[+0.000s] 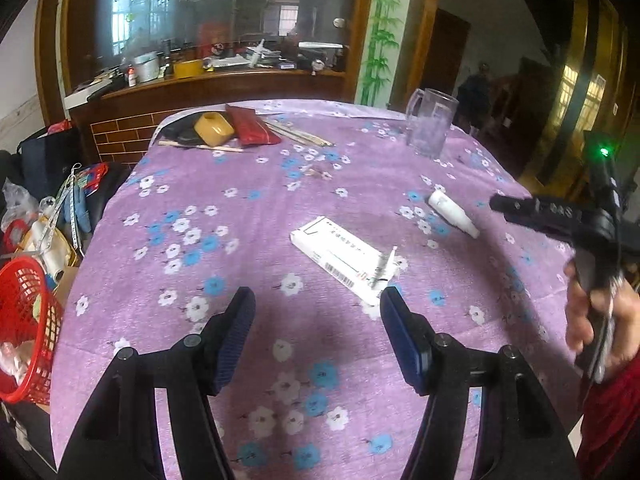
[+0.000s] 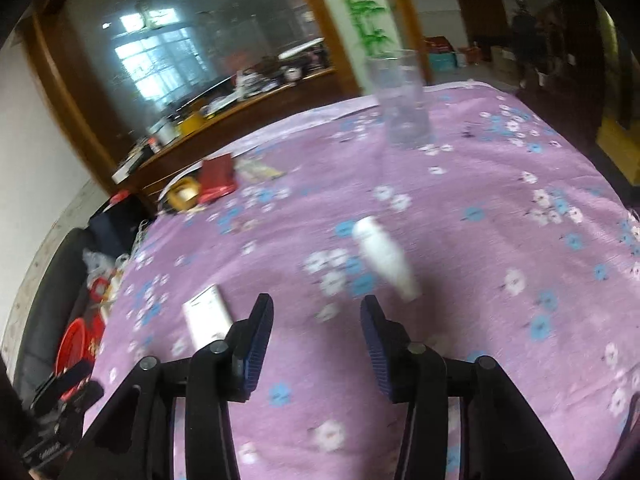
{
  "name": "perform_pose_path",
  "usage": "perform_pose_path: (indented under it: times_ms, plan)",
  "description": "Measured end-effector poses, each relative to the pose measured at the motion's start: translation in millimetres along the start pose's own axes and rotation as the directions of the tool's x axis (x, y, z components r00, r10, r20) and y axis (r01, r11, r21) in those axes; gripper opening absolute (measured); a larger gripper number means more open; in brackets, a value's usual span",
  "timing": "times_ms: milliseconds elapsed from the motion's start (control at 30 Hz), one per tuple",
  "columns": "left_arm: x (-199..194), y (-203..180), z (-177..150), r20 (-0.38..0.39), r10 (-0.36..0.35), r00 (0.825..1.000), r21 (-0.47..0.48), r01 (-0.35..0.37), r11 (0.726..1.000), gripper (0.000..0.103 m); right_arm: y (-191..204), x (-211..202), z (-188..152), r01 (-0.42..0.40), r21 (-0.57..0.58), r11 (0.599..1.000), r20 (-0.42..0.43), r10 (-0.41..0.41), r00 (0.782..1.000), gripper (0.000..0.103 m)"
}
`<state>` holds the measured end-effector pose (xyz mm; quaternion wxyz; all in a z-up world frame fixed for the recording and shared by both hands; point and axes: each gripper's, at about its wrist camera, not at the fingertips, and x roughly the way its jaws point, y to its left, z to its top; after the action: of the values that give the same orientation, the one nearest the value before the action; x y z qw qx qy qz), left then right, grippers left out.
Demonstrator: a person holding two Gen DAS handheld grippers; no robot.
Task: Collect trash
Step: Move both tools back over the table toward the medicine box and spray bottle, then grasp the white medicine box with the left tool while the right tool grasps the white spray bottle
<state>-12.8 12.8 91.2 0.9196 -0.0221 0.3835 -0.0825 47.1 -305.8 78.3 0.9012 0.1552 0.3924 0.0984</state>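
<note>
A flat white carton (image 1: 340, 258) with a small tube on its near end lies on the purple flowered tablecloth (image 1: 240, 208), just ahead of my open, empty left gripper (image 1: 318, 304). A small white bottle (image 1: 452, 210) lies on its side to the right. In the right wrist view the bottle (image 2: 386, 258) lies just ahead and right of my open, empty right gripper (image 2: 318, 310), and the carton (image 2: 208, 316) lies to its left. The right gripper (image 1: 496, 202) also shows in the left wrist view, near the bottle.
A red mesh basket (image 1: 24, 328) with some trash sits off the table's left edge among clutter. A clear glass mug (image 1: 430, 122) stands at the far right. A yellow object (image 1: 214, 128), a red pouch (image 1: 250, 124) and sticks lie at the far left.
</note>
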Motion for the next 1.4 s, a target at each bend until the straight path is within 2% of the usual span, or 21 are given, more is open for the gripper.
perform_pose_path:
  times_ms: [67, 133, 200, 300, 633, 700, 767, 933, 1033, 1100, 1200, 1233, 1267, 1333, 1367, 1400]
  plan:
    - [5, 0, 0, -0.01, 0.004, 1.0, 0.001, -0.004, 1.0, 0.066, -17, 13, 10, 0.029, 0.013, 0.999, -0.031, -0.029, 0.999, 0.052]
    - [9, 4, 0, -0.019, 0.014, 1.0, -0.007, -0.014, 1.0, 0.066, -30, 26, 21, 0.01, 0.033, 0.999, -0.054, -0.008, 0.999, 0.052]
    - [15, 12, 1, -0.036, 0.018, 0.999, -0.026, -0.019, 0.999, 0.066, -35, 43, 28, -0.011, 0.048, 0.999, -0.097, 0.016, 0.995, 0.052]
    - [21, 24, 3, -0.056, 0.015, 0.998, -0.059, -0.018, 0.998, 0.066, -34, 65, 31, 0.0, 0.022, 1.0, -0.136, 0.003, 0.991, 0.052]
    - [32, 32, 7, -0.079, 0.002, 0.997, -0.086, -0.009, 0.996, 0.066, -23, 105, 28, 0.136, -0.136, 0.981, -0.164, -0.158, 0.974, 0.051]
    - [38, 22, 8, -0.082, 0.003, 0.997, -0.055, -0.007, 0.998, 0.067, -24, 106, 27, 0.147, -0.144, 0.979, -0.156, -0.169, 0.973, 0.039]
    - [43, 11, 8, -0.085, -0.005, 0.996, -0.018, 0.003, 1.0, 0.067, -25, 108, 26, 0.157, -0.134, 0.978, -0.147, -0.176, 0.973, 0.034]
    - [59, -33, 6, -0.077, -0.005, 0.997, 0.164, 0.017, 0.986, 0.067, -29, 104, 24, 0.166, -0.078, 0.983, -0.126, -0.175, 0.976, 0.034]
    - [71, -60, 2, -0.053, 0.049, 0.997, 0.286, -0.032, 0.958, 0.067, -30, 98, 19, 0.132, -0.006, 0.991, -0.138, -0.131, 0.982, 0.033]
    - [82, -71, 0, -0.036, 0.081, 0.996, 0.33, -0.064, 0.942, 0.067, -29, 90, 14, 0.121, 0.026, 0.992, -0.128, -0.116, 0.985, 0.034]
    - [100, -75, 3, -0.051, 0.105, 0.993, 0.336, -0.082, 0.938, 0.066, -28, 79, 5, 0.076, 0.07, 0.995, -0.095, -0.07, 0.993, 0.034]
    - [105, -75, 4, -0.058, 0.105, 0.993, 0.333, -0.08, 0.939, 0.061, -28, 77, 2, 0.061, 0.082, 0.995, -0.086, -0.054, 0.995, 0.034]
    - [110, -75, 5, -0.063, 0.107, 0.992, 0.33, -0.08, 0.941, 0.049, -29, 76, 0, 0.043, 0.09, 0.995, -0.077, -0.036, 0.996, 0.034]
    - [121, -72, 8, -0.09, 0.111, 0.99, 0.315, -0.078, 0.946, 0.034, -29, 74, -2, 0.012, 0.095, 0.995, -0.062, -0.006, 0.998, 0.034]
    - [124, -71, 8, -0.097, 0.11, 0.989, 0.304, -0.075, 0.95, 0.03, -28, 74, -2, 0.007, 0.091, 0.996, -0.056, -0.002, 0.998, 0.034]
    - [126, -69, 9, -0.085, 0.115, 0.99, 0.297, -0.085, 0.951, 0.029, -27, 73, -2, 0.002, 0.086, 0.996, -0.051, 0.002, 0.999, 0.034]
